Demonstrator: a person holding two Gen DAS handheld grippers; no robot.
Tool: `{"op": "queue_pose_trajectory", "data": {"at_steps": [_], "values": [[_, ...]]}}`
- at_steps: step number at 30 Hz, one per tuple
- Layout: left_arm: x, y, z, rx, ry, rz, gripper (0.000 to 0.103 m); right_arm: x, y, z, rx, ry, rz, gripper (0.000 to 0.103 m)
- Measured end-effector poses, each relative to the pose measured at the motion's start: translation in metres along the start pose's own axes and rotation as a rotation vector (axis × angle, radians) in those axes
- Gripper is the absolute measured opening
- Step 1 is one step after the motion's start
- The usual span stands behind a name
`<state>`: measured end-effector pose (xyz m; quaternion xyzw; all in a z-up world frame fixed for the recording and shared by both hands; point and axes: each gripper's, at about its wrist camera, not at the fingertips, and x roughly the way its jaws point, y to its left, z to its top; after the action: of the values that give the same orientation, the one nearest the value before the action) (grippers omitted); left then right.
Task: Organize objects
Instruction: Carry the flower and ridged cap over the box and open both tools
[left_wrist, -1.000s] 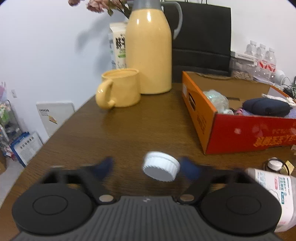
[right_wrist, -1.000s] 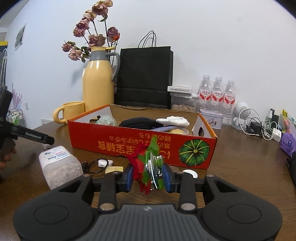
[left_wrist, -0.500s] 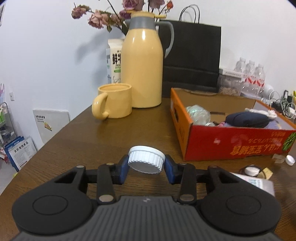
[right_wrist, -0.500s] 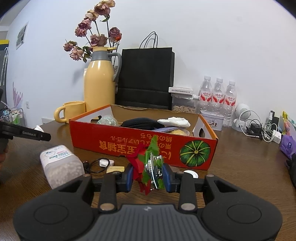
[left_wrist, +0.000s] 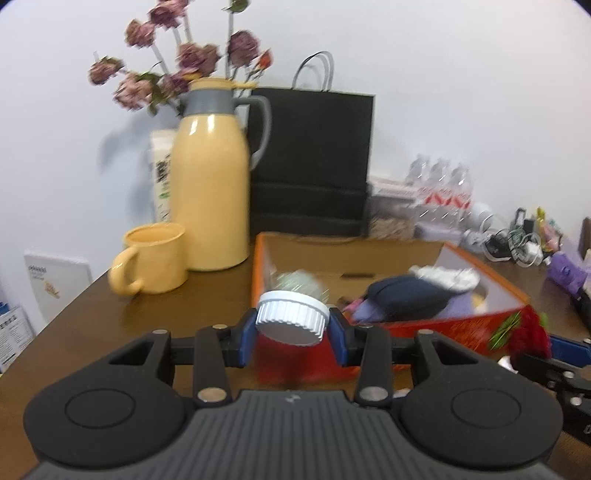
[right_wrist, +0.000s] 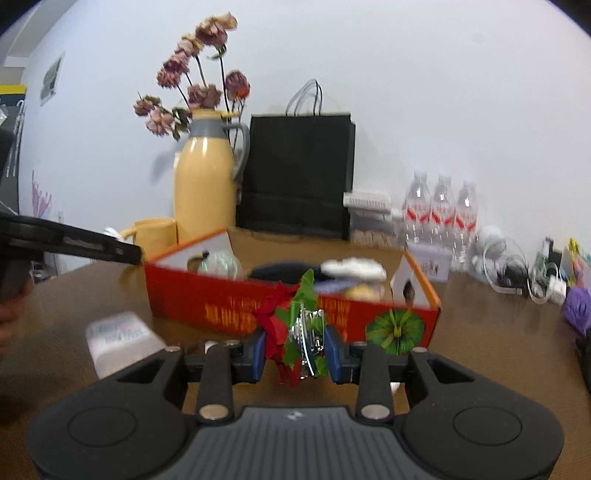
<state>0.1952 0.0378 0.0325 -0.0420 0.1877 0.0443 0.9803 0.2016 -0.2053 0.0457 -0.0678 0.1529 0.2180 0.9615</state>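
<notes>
Above the orange box (left_wrist: 424, 325): left gripper (left_wrist: 292, 334) clamping a white cap (left_wrist: 291, 317), right gripper (right_wrist: 295, 352) pinching a red-green ornament (right_wrist: 295, 332).

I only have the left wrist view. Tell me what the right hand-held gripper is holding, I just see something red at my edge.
Observer: The right hand-held gripper is shut on a red and green decoration with a shiny metal part.
Operator: Report what lies on the table left of it.
Observer: A pale plastic container lies on its side in front of the orange box.
Operator: Say what is printed on the box front.
Observer: A green pumpkin picture near its right corner.
</notes>
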Motion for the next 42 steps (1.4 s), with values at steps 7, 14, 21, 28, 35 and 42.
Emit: {"op": "queue_pose_trajectory", "data": {"at_steps": [7,14,21,28,35,42], "values": [[0.022,-0.030,0.029,-0.022,-0.041,-0.028,0.040,0.018,-0.005,0.041,-0.026,-0.090,-0.007,0.031],[0.064,-0.050,0.051,-0.044,-0.041,-0.027,0.040,0.065,-0.022,0.072,0.000,-0.112,-0.031,0.031],[0.114,-0.053,0.059,-0.042,0.027,-0.005,0.040,0.117,-0.039,0.083,0.000,-0.075,-0.050,0.031],[0.138,-0.047,0.051,-0.038,0.087,-0.013,0.040,0.151,-0.054,0.073,0.030,-0.010,-0.047,0.031],[0.138,-0.045,0.050,-0.034,0.094,-0.012,0.053,0.159,-0.054,0.066,0.032,0.025,-0.051,0.033],[0.132,-0.046,0.053,-0.038,0.052,0.003,0.103,0.160,-0.057,0.065,0.062,0.042,-0.039,0.103]]}}
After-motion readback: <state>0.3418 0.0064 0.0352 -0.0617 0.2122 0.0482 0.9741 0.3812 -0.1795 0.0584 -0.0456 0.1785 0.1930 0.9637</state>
